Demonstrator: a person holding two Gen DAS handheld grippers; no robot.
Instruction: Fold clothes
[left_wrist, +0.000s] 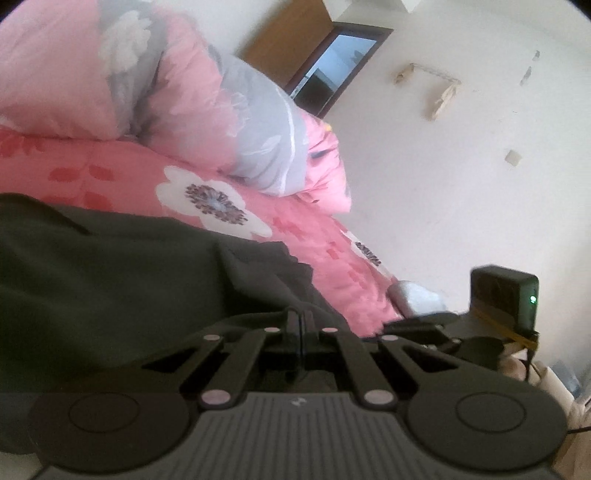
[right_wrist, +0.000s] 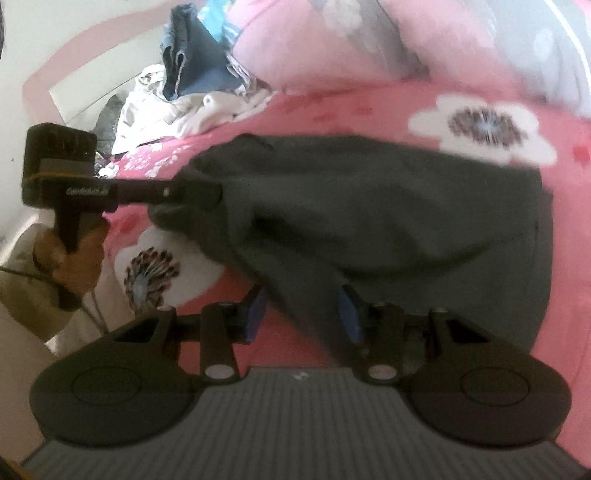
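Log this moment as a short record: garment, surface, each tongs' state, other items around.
garment: dark grey garment, bunched, lying on the bed
surface: pink flowered bedsheet
left tongs: shut, pinching an edge of the garment
right tongs: open, fingers either side of a hanging fold, not closed on it
background: pink and grey quilt; pile of unfolded clothes at the far end of the bed
image quality: right wrist view motion-blurred

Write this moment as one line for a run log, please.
task: fold clothes | left gripper: shut on dark garment | right gripper: open, garment edge between fingers | surface: pink floral bedsheet
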